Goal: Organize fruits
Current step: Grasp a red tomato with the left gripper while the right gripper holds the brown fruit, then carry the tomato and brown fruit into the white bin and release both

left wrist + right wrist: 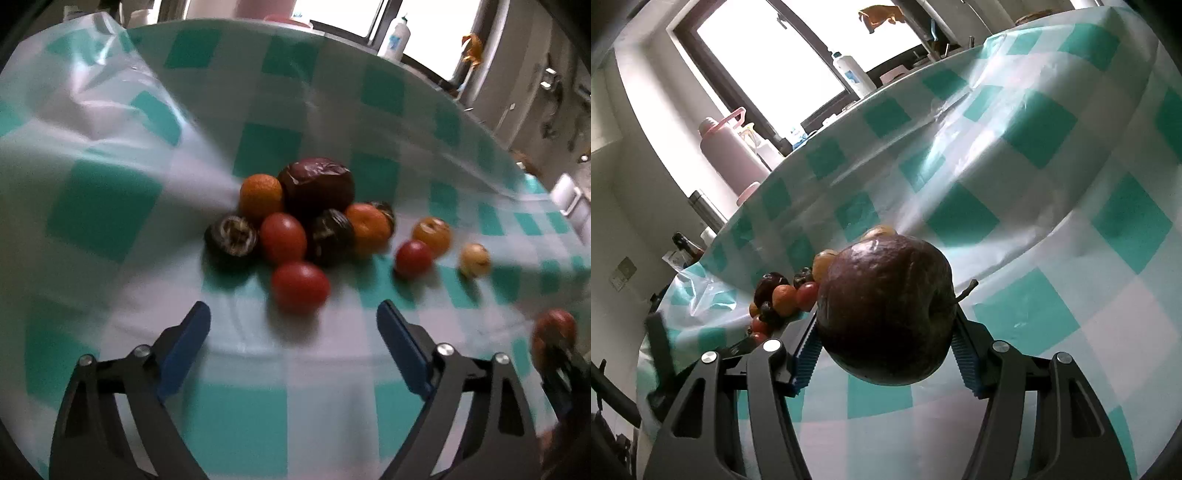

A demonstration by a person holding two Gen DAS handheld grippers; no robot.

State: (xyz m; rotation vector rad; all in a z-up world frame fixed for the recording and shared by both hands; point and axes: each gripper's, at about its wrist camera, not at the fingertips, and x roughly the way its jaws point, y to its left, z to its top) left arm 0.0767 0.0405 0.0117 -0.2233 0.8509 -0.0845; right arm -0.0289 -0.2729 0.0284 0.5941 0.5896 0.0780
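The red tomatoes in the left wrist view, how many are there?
3. One tomato lies nearest the open left gripper, one sits in the pile behind it, one lies apart to the right. Others may be hidden.

A thin teal-and-white checked plastic sheet (1052, 206) covers the surface — glossy, creased, catching window glare along its folds. The large dark maroon apple (886, 314) has dull, wrinkled, leathery skin with a faint sheen. The small red tomatoes (300, 286) look smooth and slightly shiny; the orange mandarins (260, 195) look matt and pebbled. The blue ribbed pads (809, 354) seem rubbery, set on matt black plastic arms with bright metal screws — the pale pink bottle (733, 155) is smooth plastic.
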